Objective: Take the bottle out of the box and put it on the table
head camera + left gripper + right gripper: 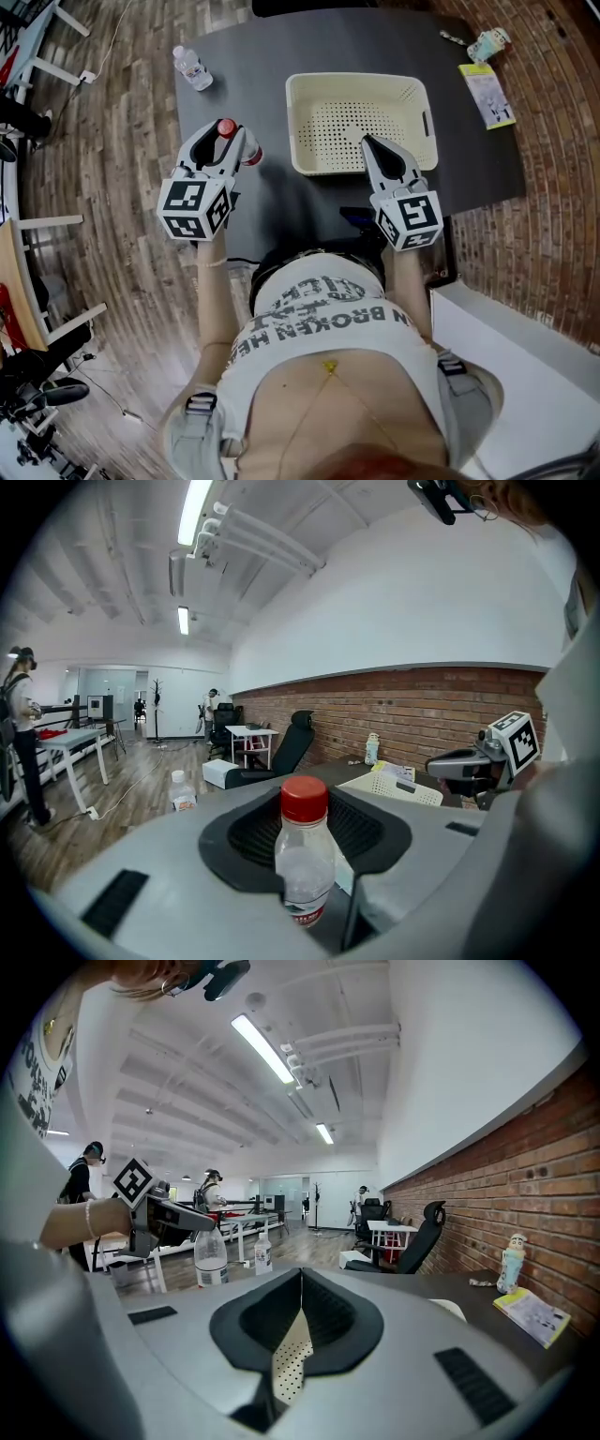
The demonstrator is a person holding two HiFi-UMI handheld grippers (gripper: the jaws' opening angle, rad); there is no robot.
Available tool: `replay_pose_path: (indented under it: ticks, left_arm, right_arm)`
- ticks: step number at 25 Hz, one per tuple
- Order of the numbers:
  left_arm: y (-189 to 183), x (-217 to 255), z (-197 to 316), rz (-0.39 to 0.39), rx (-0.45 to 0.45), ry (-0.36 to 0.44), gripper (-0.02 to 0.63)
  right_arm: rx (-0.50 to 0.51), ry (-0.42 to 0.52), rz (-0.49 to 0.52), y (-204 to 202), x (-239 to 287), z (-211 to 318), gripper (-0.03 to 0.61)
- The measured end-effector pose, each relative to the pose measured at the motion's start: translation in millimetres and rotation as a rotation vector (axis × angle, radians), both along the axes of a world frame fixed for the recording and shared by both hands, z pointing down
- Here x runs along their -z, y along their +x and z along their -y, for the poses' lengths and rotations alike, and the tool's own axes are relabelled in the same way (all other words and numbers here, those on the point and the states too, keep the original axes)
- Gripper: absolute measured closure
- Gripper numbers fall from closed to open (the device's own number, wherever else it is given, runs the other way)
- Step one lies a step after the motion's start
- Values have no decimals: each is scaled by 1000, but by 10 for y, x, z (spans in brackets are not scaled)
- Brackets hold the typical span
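A clear plastic bottle with a red cap (226, 126) stands upright between the jaws of my left gripper (230, 135), which is shut on it above the dark table (253, 56), left of the box. The left gripper view shows the same bottle (304, 864) gripped close to the camera. The box is a cream perforated basket (356, 81) with nothing in it. My right gripper (367, 142) is shut and holds nothing; its tips are over the basket's near rim. Through the slit below the meeting jaws, the right gripper view shows the basket's dotted floor (291, 1358).
A second clear bottle with a white cap (192, 67) stands at the table's far left. A yellow booklet (487, 95) and a small pale bottle (489, 43) lie at the far right corner. White chairs (37, 272) stand on the wood floor to the left.
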State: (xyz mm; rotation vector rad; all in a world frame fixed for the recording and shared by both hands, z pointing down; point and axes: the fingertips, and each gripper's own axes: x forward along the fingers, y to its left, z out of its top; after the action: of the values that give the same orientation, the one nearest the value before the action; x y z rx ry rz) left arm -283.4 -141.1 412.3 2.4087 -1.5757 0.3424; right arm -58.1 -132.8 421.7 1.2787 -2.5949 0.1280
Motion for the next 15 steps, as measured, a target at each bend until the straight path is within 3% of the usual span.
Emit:
replay_pose_path:
  ticks: [15]
  left_arm:
    - [127, -553, -61, 9, -14, -88, 460]
  right_arm:
    - [-5, 2, -4, 40, -14, -21, 571]
